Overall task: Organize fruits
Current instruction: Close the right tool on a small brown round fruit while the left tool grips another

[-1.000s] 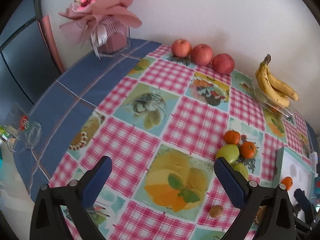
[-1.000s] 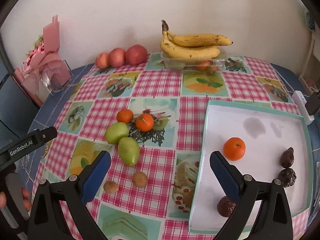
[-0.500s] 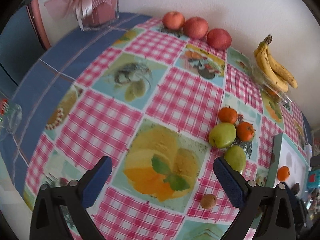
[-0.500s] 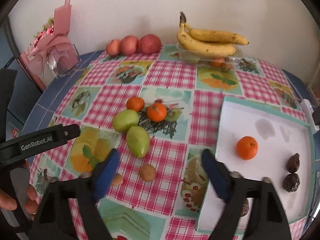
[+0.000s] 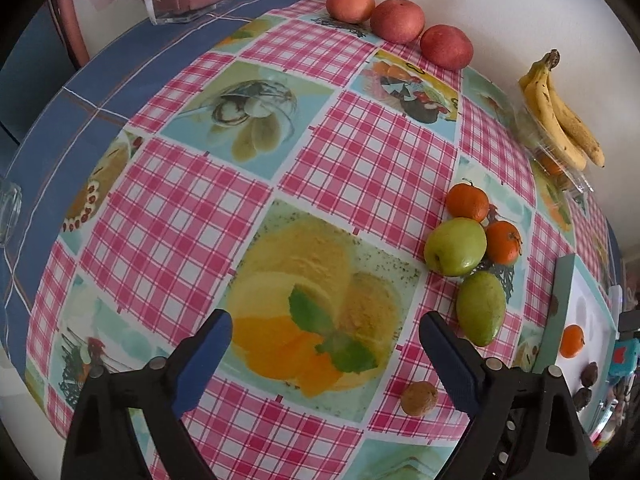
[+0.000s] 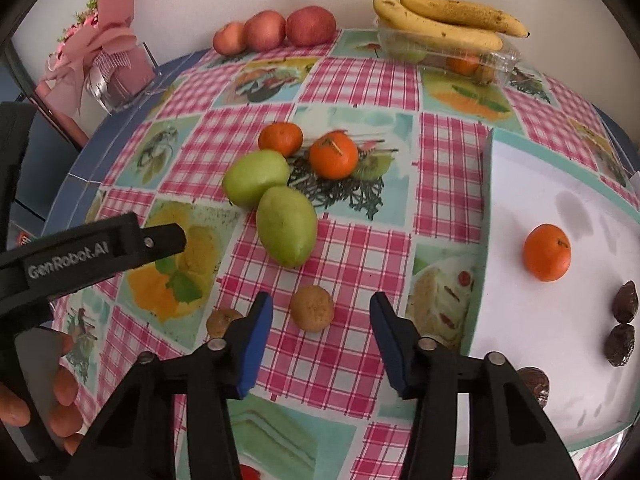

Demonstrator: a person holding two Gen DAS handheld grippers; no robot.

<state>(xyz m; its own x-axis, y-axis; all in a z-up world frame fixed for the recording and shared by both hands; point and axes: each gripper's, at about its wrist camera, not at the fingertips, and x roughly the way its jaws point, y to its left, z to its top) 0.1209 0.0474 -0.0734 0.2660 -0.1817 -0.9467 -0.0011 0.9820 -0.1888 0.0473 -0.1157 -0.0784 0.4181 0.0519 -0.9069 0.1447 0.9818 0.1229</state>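
Kiwi point(image 6: 311, 308), round, brown, rough-skinned.

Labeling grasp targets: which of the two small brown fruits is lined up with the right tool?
The rounder brown fruit, between the open right tool's fingers; the other sits left.

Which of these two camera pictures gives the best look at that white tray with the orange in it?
The right wrist view. There the white tray fills the right side, showing its floor, teal rim, the orange and the dark wrinkled fruits. In the left wrist view the tray is squeezed edge-on at the far right, its contents tiny.
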